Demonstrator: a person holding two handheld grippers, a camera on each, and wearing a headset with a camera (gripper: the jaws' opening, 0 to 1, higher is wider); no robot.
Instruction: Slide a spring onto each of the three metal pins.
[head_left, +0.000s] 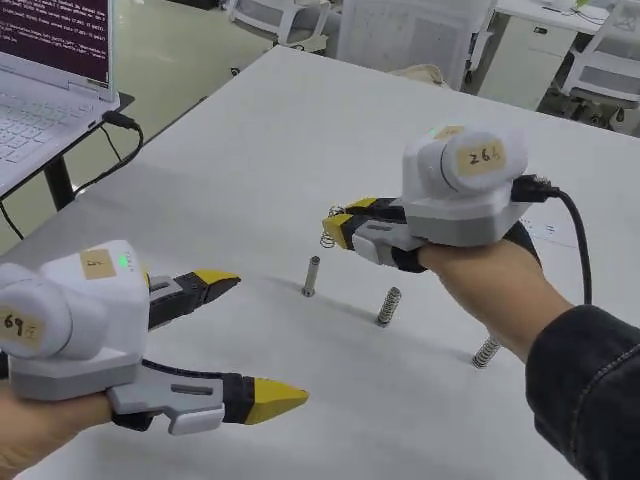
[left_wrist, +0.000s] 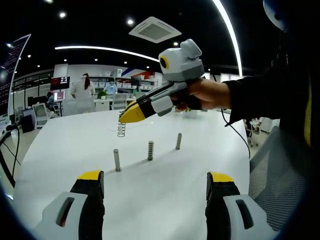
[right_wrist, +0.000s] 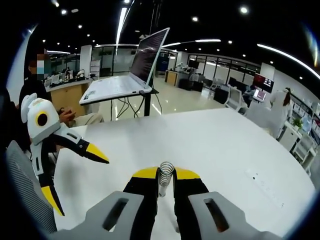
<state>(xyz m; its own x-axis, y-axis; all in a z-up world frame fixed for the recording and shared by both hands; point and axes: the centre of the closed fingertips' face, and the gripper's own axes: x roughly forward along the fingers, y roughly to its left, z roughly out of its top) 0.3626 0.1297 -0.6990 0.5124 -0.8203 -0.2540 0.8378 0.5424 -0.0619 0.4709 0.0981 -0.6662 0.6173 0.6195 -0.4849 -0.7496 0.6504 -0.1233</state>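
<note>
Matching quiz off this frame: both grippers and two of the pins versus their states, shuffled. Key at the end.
Things:
1. left gripper
2. right gripper
3. left pin in the head view
4. middle pin

States:
A. bare
B. shut on a spring
C. open, empty
D. already loaded

Pairs: 1-C, 2-B, 3-A, 4-D.

Open-plan office: swivel chairs (head_left: 612, 62), laptop (head_left: 45, 80), ceiling lights (right_wrist: 122, 20).
</note>
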